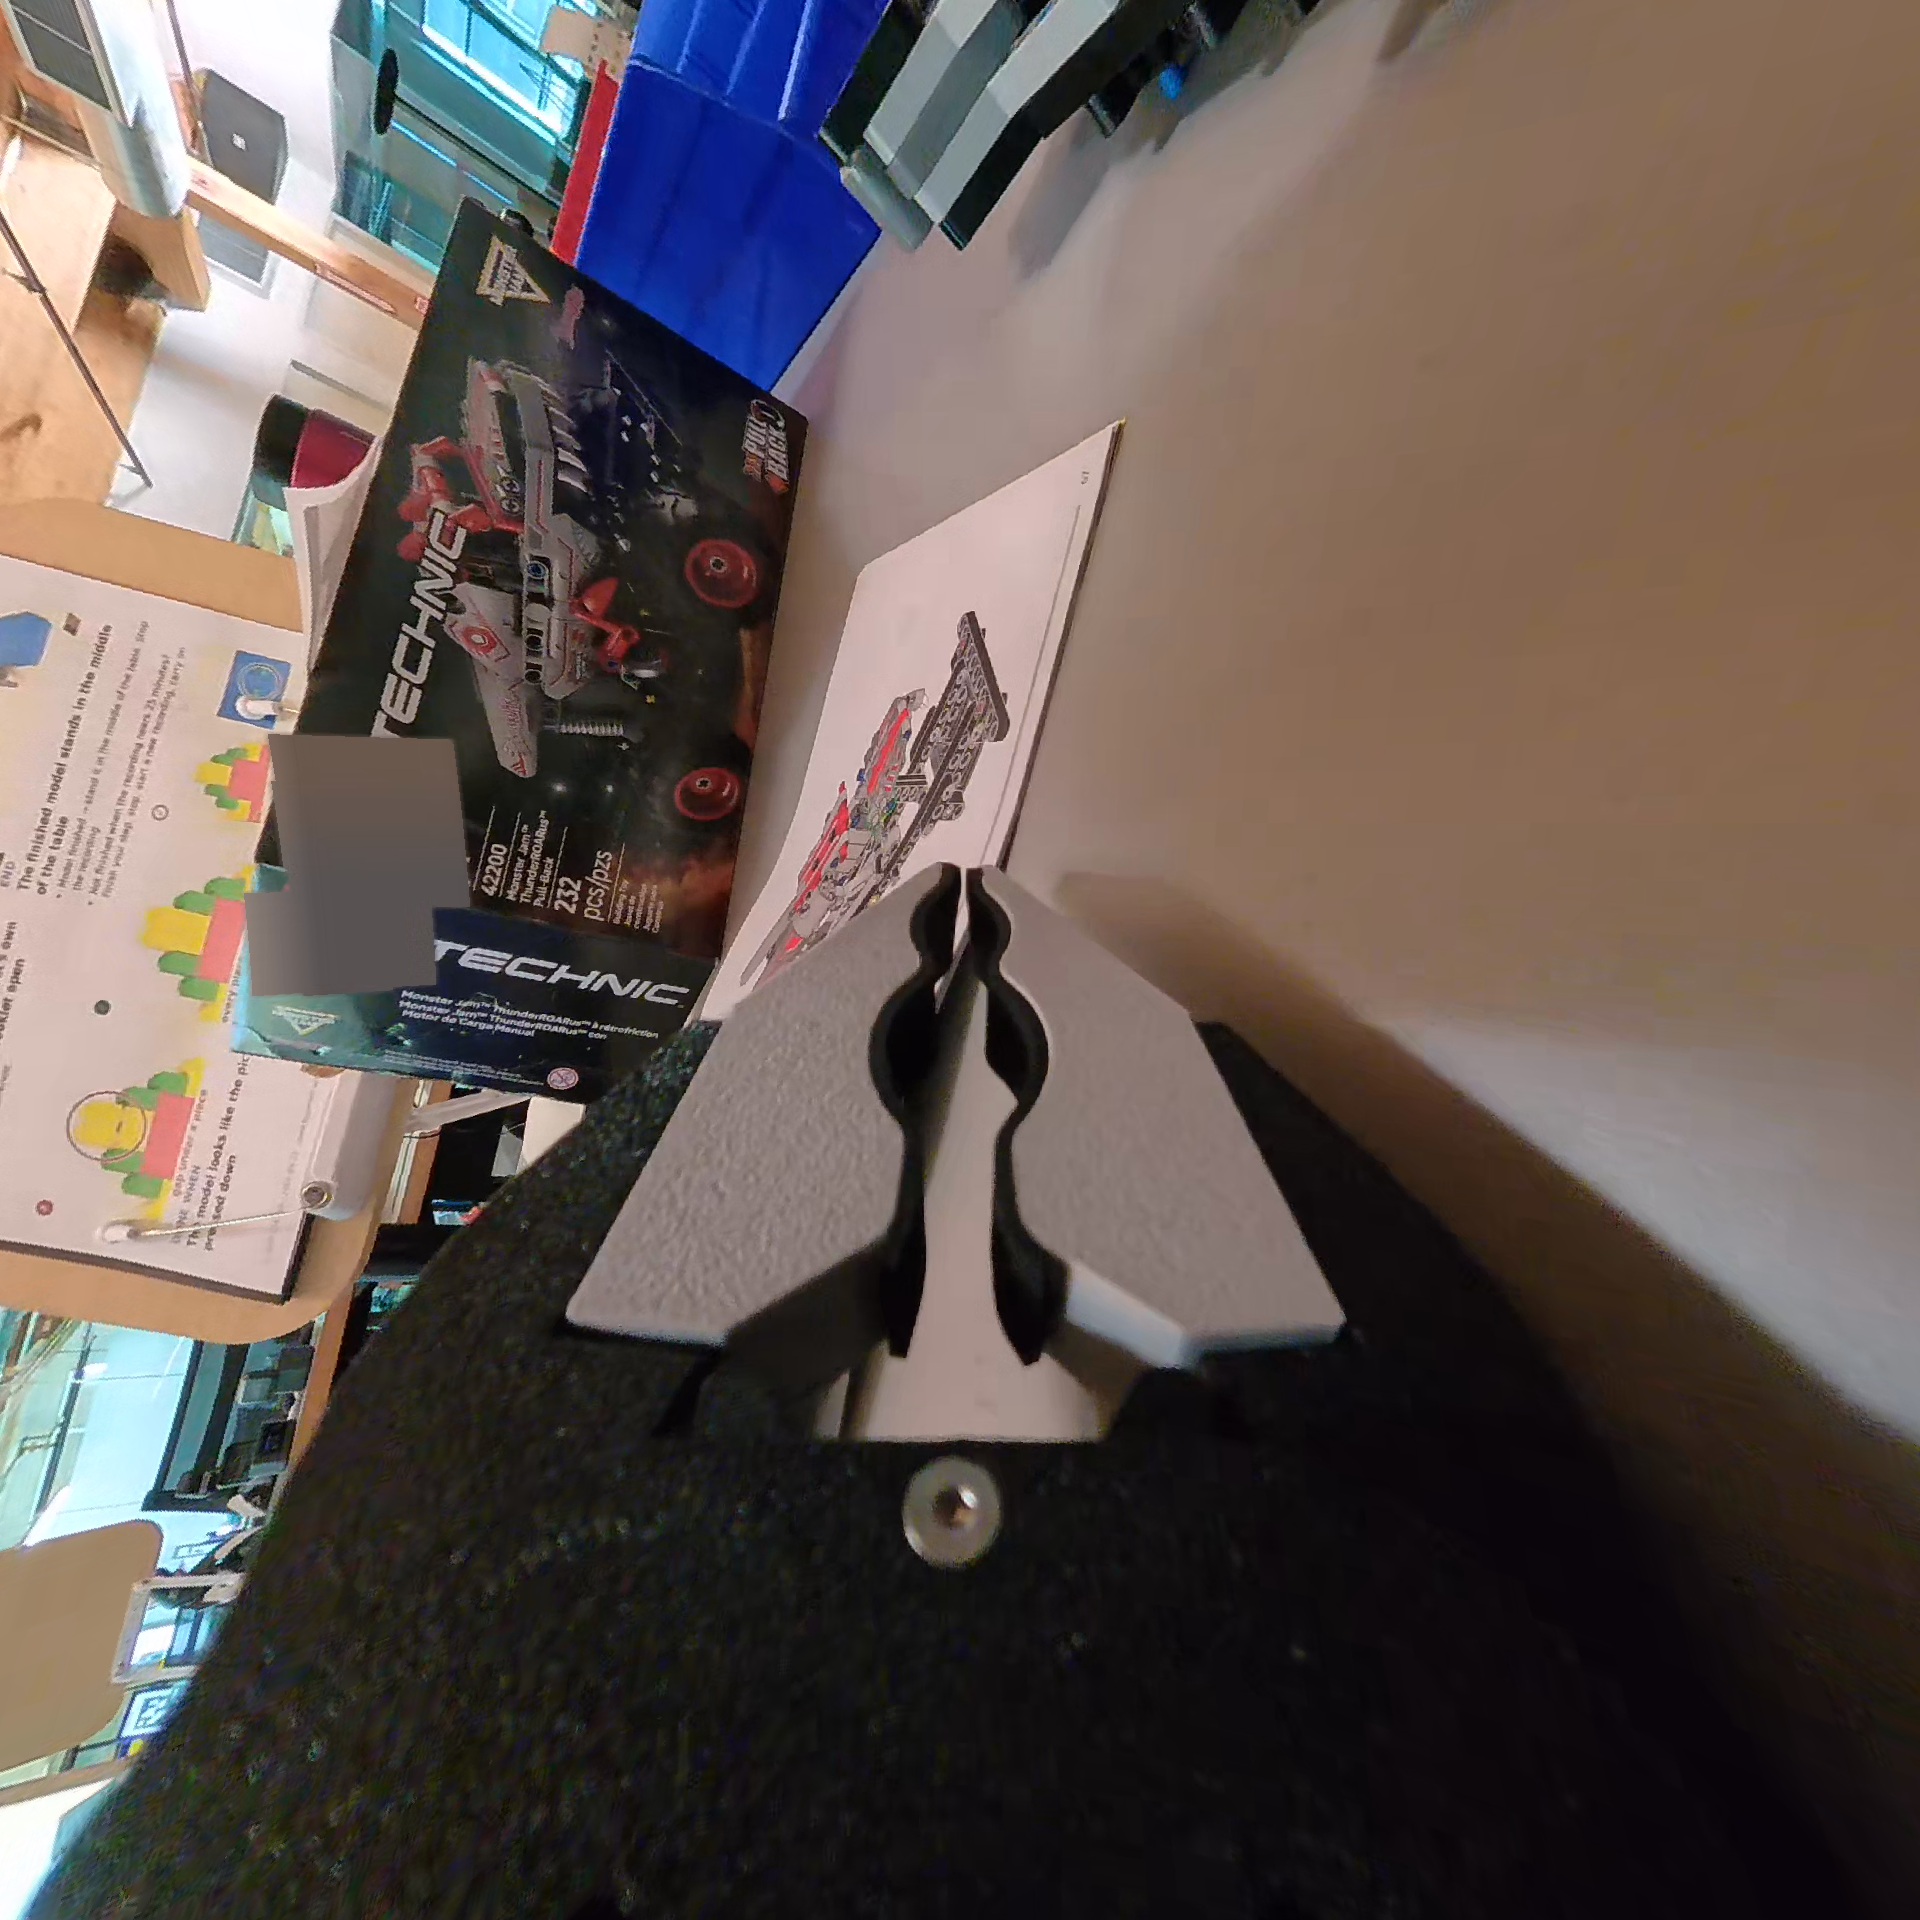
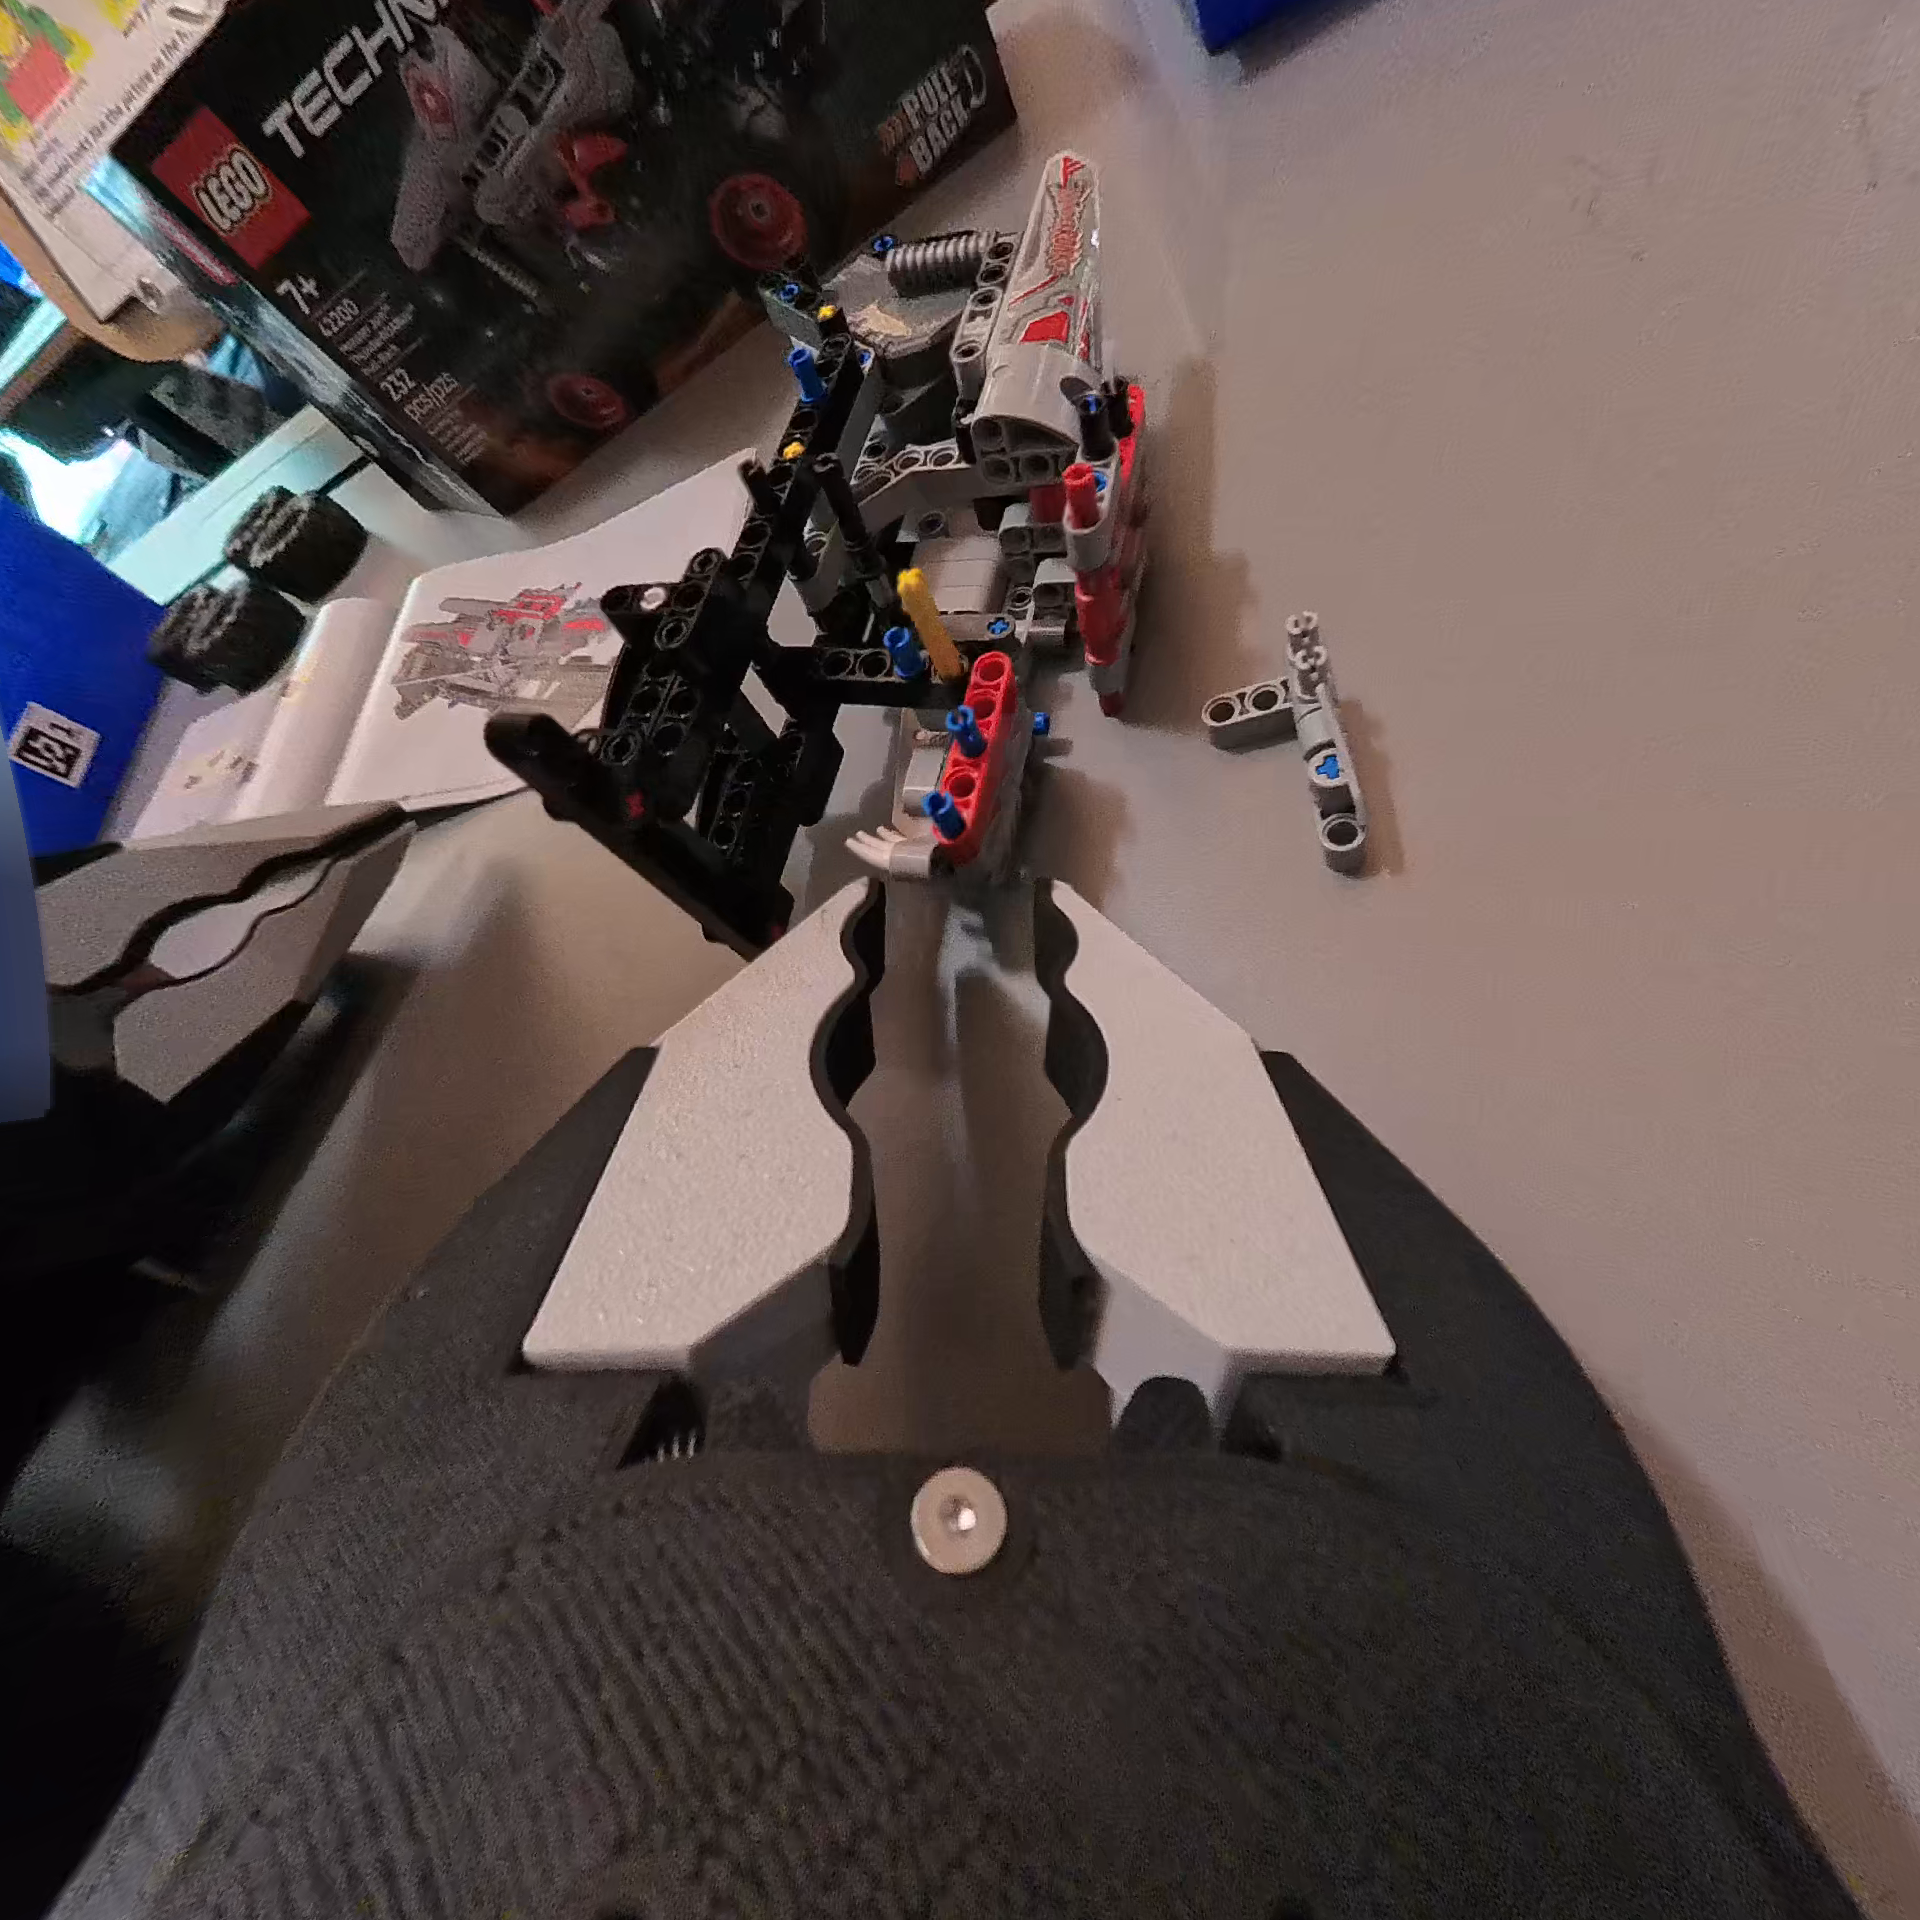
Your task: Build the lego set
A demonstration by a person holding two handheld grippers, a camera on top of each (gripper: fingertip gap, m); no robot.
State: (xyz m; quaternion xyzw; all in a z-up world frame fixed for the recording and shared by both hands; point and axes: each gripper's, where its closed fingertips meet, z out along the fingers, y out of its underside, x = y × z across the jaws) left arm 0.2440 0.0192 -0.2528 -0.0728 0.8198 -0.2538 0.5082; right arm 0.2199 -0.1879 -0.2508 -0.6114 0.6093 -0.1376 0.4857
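Your right gripper [image 2: 954,904] is spread at the half-built truck [image 2: 883,582] mid-tabletop; the left gripper [image 1: 961,883] is clenched, empty. Square up on the red beam [image 2: 977,748] before you squeeze, steadying the chassis

Office-like workroom: glass partitions [image 1: 457,125], blue bins [image 1: 727,187].

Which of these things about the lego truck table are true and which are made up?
1. The left gripper is shut with nothing in it. True.
2. The right gripper is shut tight. False: its jaws stand apart, at the half-built truck model.
3. A loose grey beam assembly lies on the table apart from the model. True.
4. The set's box lies flat. False: it stands upright.
5. Two black tyres are already on the model. False: they sit loose near the instruction booklet.
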